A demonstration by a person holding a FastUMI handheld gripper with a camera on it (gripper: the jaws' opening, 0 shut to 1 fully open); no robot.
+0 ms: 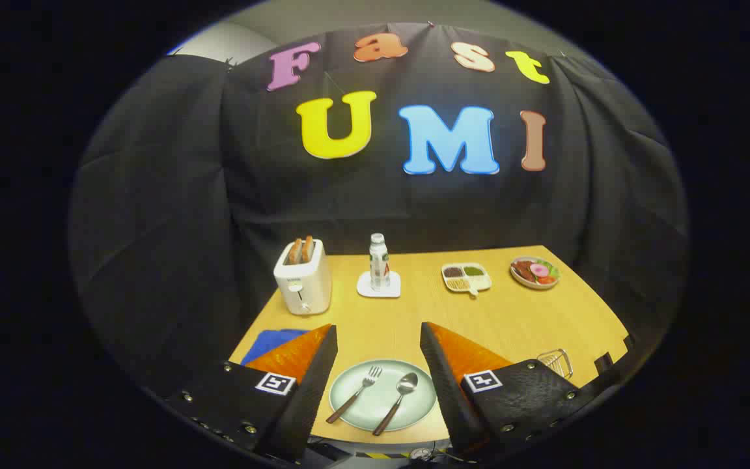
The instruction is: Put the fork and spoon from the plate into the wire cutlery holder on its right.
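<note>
Claw [378, 339] gapes above plate [355, 417], fork [355, 393], spoon [397, 400].

You are looking at a booth closed in by a black cloth wall [173, 215], draped in loose folds behind and to both sides of a light wooden table [531, 319]. Above the cloth you can see a strip of pale grey wall or ceiling [323, 19], with a small bright patch at its left end. The tabletop is evenly lit and shows a fine grain running away from you. Its right edge has small notches near the front corner.
</note>
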